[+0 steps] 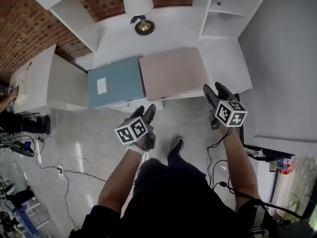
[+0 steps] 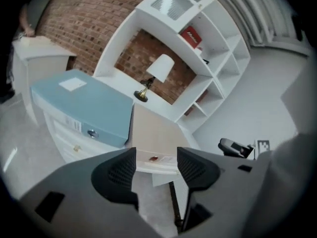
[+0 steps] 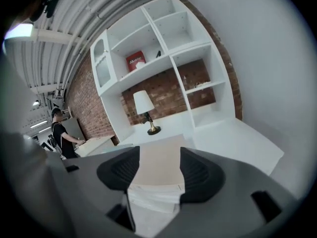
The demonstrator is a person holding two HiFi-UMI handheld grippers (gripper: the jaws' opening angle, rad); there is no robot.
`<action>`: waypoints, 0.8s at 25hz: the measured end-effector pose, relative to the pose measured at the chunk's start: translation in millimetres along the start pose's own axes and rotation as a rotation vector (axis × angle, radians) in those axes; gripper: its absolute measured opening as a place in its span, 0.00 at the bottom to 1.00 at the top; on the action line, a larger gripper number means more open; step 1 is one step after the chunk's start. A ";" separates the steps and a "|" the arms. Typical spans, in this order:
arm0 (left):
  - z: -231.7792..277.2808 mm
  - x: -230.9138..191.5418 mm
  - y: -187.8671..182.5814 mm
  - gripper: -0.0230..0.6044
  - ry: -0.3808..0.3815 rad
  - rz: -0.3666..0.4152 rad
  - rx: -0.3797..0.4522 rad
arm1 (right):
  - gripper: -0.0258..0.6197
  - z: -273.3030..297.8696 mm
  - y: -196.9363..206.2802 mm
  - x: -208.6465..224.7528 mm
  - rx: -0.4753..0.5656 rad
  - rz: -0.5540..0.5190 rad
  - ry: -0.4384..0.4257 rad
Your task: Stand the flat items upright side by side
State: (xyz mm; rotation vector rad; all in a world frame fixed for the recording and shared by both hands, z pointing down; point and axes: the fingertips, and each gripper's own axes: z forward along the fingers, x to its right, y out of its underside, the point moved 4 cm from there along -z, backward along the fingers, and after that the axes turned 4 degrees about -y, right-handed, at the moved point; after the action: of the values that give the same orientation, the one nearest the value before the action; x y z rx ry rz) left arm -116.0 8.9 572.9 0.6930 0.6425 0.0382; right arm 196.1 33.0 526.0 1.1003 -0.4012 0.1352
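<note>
Two binders lie flat, touching side by side, on the white desk [image 1: 124,36]: a blue binder [image 1: 116,83] to the left and a beige binder [image 1: 173,73] to the right, both with their spines at the desk's front edge, facing the person. Neither has been stood up yet. A lamp [image 1: 138,4] stands behind them near the brick wall.

The left tongs [image 1: 144,112] hang in front of the desk with the jaws partly apart and nothing between them, aimed at the seam between the two binders. The right tongs [image 1: 215,90] are also partly apart and empty, lined up on the beige binder's spine, near it but not touching.

The binders look stiff and boxy, so they should tip up in one piece without flexing. Their covers seem smooth and may slide in the pads. Whether they are full, and so heavy, cannot be told from here. The spine edge at the front is probably the best hold: grip it across its thickness, then swing the binder up, steadying it with the other tongs
</note>
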 end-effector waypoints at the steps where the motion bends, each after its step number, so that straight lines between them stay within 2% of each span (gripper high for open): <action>1: 8.3 -5.3 2.7 0.42 -0.014 -0.052 -0.006 | 0.44 10.5 5.6 10.7 -0.033 0.016 -0.007; 4: 28.1 -22.8 6.8 0.44 -0.073 -0.154 -0.014 | 0.49 38.9 15.5 34.3 -0.103 0.066 -0.032; 8: 49.6 -35.9 2.7 0.44 -0.118 -0.230 -0.008 | 0.52 74.5 19.5 53.7 -0.161 0.083 -0.056; 11: 66.9 -43.6 4.0 0.45 -0.141 -0.267 -0.012 | 0.55 102.2 29.5 66.0 -0.216 0.091 -0.056; 15: 83.2 -54.3 4.9 0.45 -0.162 -0.314 -0.013 | 0.64 128.1 47.4 72.0 -0.283 0.138 -0.072; 18: 92.5 -53.1 5.6 0.45 -0.152 -0.321 -0.035 | 0.63 136.9 61.0 69.7 -0.356 0.134 -0.080; 20: 95.7 -51.0 6.1 0.45 -0.161 -0.311 -0.038 | 0.59 139.8 65.0 69.9 -0.370 0.145 -0.080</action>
State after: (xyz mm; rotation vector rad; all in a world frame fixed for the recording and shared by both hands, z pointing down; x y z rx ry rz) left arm -102.3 -54.3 660.1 0.5473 0.5867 -0.2901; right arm 206.0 -67.7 661.7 0.7138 -0.5534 0.1388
